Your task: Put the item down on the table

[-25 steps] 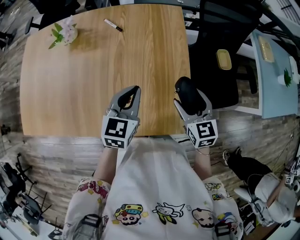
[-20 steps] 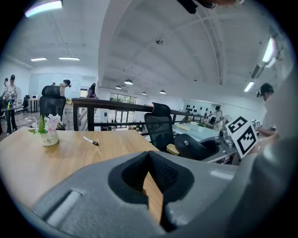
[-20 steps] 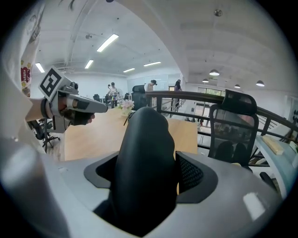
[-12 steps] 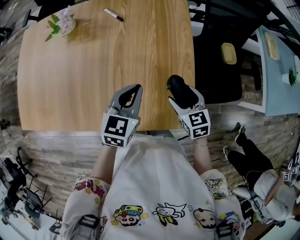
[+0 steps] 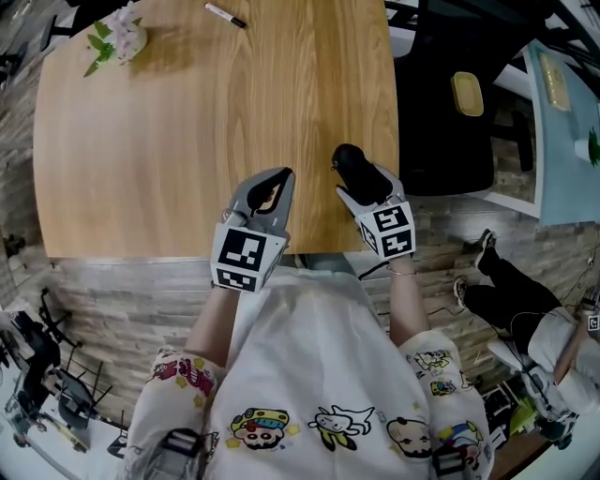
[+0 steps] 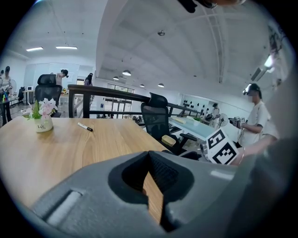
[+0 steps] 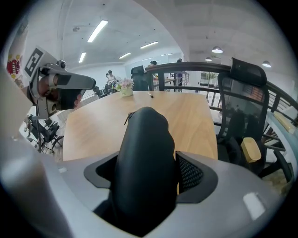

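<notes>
A black zippered case [image 5: 353, 170] [image 7: 145, 139] stands up between the jaws of my right gripper [image 5: 359, 185], which is shut on it. It hangs over the near right corner of the wooden table [image 5: 169, 141]; whether it touches the wood is hidden. My left gripper [image 5: 282, 176] [image 6: 150, 155] is beside it on the left, over the table's near edge. Its jaws stand together with only a thin slit and nothing between them.
A small vase of flowers [image 5: 120, 37] [image 6: 44, 118] and a marker pen [image 5: 225, 15] [image 6: 84, 126] lie at the table's far end. A black office chair [image 5: 450, 122] with a yellow object [image 5: 466, 94] on it stands right of the table. People are in the room behind.
My right gripper has sunk toward the table with the case still in it, tipping further down. The left gripper has dropped a little too.
</notes>
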Motion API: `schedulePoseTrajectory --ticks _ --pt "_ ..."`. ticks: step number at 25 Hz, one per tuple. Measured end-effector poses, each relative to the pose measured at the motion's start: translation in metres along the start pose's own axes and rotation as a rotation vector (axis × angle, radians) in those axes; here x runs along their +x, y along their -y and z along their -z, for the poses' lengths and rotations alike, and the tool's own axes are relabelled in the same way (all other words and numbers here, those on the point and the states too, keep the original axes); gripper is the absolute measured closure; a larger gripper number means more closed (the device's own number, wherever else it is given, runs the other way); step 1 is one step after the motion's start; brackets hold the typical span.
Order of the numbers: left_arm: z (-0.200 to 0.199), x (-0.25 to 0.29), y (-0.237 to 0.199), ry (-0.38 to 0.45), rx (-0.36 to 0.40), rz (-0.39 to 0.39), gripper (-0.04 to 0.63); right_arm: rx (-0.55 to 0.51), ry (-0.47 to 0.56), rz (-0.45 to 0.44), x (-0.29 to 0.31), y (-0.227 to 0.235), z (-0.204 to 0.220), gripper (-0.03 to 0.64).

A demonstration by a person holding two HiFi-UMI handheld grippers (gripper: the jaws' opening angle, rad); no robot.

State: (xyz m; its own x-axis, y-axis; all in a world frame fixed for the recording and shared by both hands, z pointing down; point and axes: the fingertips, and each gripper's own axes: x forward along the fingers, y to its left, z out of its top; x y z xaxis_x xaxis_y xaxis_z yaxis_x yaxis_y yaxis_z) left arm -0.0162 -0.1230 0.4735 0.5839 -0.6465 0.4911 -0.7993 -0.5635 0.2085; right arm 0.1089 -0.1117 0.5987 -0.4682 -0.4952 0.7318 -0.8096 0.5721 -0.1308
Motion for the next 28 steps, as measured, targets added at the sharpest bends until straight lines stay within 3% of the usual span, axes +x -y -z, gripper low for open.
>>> schedulePoseTrajectory --ticks 12,28 --pt "0.013 0.001 0.003 -0.017 -0.006 -0.003 0.594 -0.07 -0.089 0.043 0.02 0.003 0.021 0.259" --pt "0.012 0.002 -0.001 -0.018 -0.01 -0.002 0.594 -0.043 -0.106 0.057 0.024 -0.001 0.023 0.231"
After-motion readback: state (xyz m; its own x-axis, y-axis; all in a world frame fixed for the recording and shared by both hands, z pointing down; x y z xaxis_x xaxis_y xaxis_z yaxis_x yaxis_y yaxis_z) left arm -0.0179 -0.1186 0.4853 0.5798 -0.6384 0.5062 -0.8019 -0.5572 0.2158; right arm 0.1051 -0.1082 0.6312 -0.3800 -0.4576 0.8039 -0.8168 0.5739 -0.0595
